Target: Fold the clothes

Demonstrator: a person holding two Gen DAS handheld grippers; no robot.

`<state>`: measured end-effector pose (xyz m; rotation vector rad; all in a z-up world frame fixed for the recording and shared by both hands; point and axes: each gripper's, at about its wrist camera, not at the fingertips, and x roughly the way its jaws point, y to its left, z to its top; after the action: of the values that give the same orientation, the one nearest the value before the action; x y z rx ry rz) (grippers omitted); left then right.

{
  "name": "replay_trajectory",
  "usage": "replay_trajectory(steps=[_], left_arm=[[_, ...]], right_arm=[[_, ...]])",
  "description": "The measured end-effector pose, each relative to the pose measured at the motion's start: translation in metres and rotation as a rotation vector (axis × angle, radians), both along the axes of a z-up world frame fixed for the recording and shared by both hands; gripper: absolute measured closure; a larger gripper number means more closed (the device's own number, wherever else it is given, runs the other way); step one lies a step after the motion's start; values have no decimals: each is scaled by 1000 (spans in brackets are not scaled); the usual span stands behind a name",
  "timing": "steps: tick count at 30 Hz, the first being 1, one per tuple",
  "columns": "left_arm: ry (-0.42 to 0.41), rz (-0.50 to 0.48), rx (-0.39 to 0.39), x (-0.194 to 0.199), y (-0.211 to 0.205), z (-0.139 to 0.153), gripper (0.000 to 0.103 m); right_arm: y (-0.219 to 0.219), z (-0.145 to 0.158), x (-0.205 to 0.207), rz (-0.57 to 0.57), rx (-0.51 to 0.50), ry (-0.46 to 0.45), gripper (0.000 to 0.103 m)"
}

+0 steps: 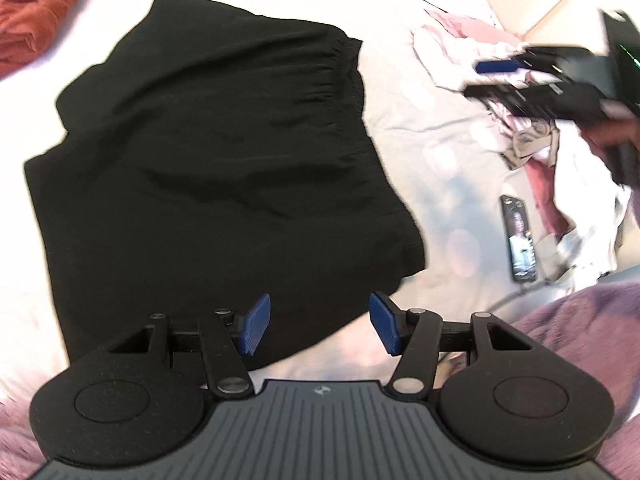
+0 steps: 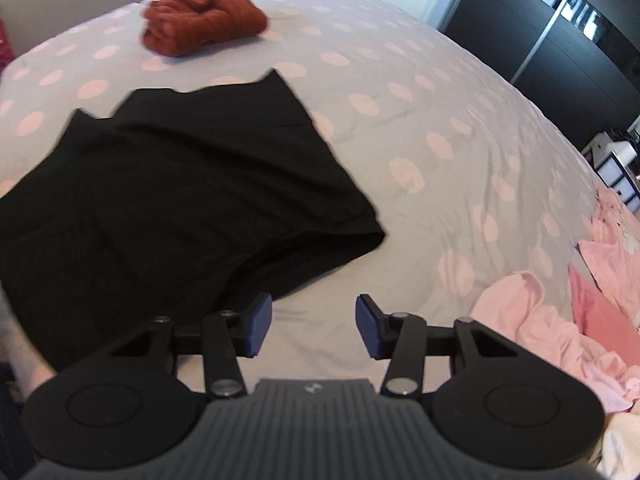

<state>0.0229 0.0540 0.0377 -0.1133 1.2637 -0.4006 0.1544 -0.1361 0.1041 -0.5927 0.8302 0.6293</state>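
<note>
Both claws [image 1: 319, 326] [image 2: 314, 326] wide, empty | black shorts [image 1: 208, 152] flat, waistband far-right.

Phone: you have a phone [image 1: 519, 238] lying screen-up on the bed.
Bed: your polka-dot cover [image 2: 420, 128].
Beyond: dark wardrobe doors [image 2: 560, 36].

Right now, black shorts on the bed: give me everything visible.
The black shorts are thin, matte, woven-looking fabric with a gathered elastic waistband on one side. They lie flat on the polka-dot bedspread, apparently folded over, with light creases and layered hem edges. Nothing grips them: both hand-held grippers are open with nothing between the pads. The left hand-held gripper hovers over their near edge. The rust-red folded garment lies apart from them.
</note>
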Motion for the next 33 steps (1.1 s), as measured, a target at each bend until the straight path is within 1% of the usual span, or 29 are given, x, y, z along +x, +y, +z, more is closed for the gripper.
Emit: replay_trajectory(steps=[4, 6, 8, 10, 13, 15, 17, 20, 23, 26, 28, 30, 32, 33], left_arm=[[-35, -48, 61, -2, 8, -10, 50], [-56, -75, 95, -3, 10, -16, 50], [-63, -99, 111, -4, 10, -27, 50], [-69, -131, 121, -3, 11, -37, 50], [-103, -201, 148, -4, 10, -50, 50], [-126, -242, 168, -8, 9, -57, 50], [-142, -284, 173, -14, 9, -63, 50], [-179, -355, 219, -25, 10, -71, 50], [-220, -444, 265, -40, 9, -79, 50], [-230, -474, 286, -50, 13, -83, 50], [-242, -488, 313, -57, 16, -86, 50], [-263, -508, 355, -64, 18, -89, 50], [-282, -523, 389, -72, 19, -92, 50], [-287, -530, 400, -76, 19, -93, 50]], right_arm=[[9, -9, -68, 63, 32, -9, 54], [17, -19, -98, 107, 29, -4, 54], [26, -31, -126, 159, 24, 1, 55], [35, -47, -147, 214, 7, 5, 54], [49, -73, -167, 294, -48, 2, 52], [58, -89, -180, 365, -102, -27, 49], [65, -103, -189, 445, -163, -67, 49], [74, -126, -196, 576, -283, -136, 49], [77, -147, -196, 673, -403, -186, 49], [72, -165, -198, 736, -511, -246, 52], [70, -174, -199, 755, -551, -284, 59], [68, -179, -198, 764, -582, -311, 62], [68, -181, -198, 766, -584, -309, 68], [68, -178, -197, 758, -578, -306, 79]])
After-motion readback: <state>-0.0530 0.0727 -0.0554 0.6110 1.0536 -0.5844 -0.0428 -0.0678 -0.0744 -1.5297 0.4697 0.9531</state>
